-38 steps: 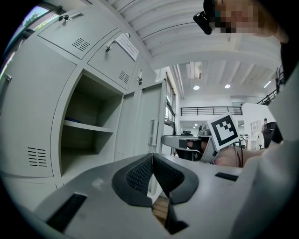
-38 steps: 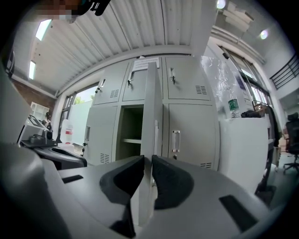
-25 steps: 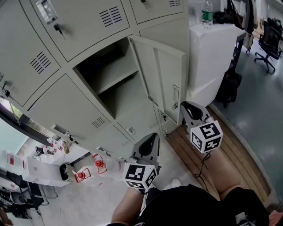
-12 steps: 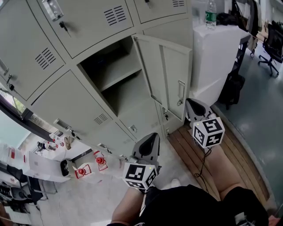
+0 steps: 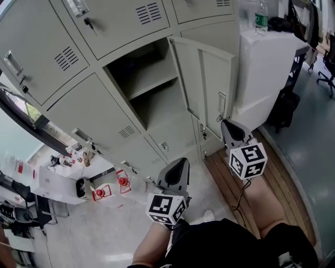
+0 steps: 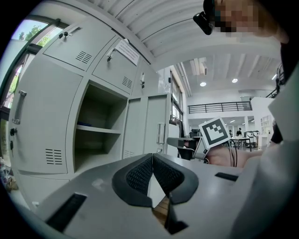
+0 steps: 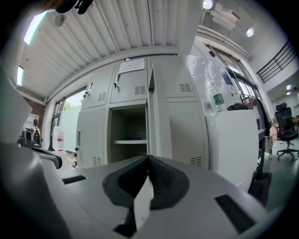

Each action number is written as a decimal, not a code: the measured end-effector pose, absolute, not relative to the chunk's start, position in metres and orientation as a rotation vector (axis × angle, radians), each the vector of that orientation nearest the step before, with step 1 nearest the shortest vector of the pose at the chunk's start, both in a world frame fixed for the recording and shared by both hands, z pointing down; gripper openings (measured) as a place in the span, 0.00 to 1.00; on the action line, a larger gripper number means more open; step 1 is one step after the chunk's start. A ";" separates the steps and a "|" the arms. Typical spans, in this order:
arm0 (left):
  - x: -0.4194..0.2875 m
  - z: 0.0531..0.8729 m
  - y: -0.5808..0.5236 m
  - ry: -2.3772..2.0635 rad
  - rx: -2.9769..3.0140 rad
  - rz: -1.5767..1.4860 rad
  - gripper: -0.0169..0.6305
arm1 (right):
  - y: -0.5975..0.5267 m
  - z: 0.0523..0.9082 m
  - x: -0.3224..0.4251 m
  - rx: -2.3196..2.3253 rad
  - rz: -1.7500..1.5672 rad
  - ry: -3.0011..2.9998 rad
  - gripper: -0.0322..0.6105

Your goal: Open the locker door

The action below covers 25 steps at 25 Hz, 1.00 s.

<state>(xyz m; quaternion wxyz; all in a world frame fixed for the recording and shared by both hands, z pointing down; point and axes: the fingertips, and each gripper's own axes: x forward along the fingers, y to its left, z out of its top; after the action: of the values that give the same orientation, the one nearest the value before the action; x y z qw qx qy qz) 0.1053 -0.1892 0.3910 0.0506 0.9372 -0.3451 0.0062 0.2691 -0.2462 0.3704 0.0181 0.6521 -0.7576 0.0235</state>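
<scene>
Grey door (image 5: 208, 84) open, just beyond right claw (image 5: 226, 124)

No legible text, brand or number anywhere. Items bearing print, all too small or blurred to read: one white paper notice (image 7: 132, 65), stuck on the upper locker door (image 7: 134, 86) above the open compartment, lines of print indistinct; one clear bottle (image 5: 261, 15) on the white cabinet (image 5: 267, 68), green label, wording not readable; square black-and-white coded markers, patterns only, no letters, on the cube of the left gripper (image 5: 179, 162) and the cube of the right gripper (image 5: 226, 125). The other locker doors carry vents and handles only.
</scene>
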 end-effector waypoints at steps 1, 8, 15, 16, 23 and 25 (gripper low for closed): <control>0.103 0.392 -0.188 -1.063 2.848 0.021 0.05 | -0.246 0.371 0.264 2.006 0.075 -2.369 0.14; 0.075 0.389 -0.187 -1.141 2.818 0.010 0.05 | -0.246 0.372 0.211 1.853 0.078 -2.470 0.13; 0.029 0.390 -0.186 -1.181 2.791 0.002 0.05 | -0.243 0.374 0.143 1.734 0.078 -2.532 0.13; 0.021 0.390 -0.185 -1.184 2.788 0.003 0.05 | -0.242 0.375 0.132 1.722 0.082 -2.536 0.13; -0.035 0.392 -0.179 -1.185 2.775 -0.011 0.05 | -0.229 0.382 0.067 1.676 0.095 -2.541 0.13; -0.049 0.392 -0.174 -1.177 2.779 -0.014 0.05 | -0.222 0.383 0.052 1.675 0.101 -2.537 0.13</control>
<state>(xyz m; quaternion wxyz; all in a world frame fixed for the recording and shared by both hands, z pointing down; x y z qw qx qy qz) -0.0492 -0.1744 0.3921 0.0619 0.9190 -0.3893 -0.0047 0.0522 -0.2221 0.3833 0.0498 0.5501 -0.8330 0.0333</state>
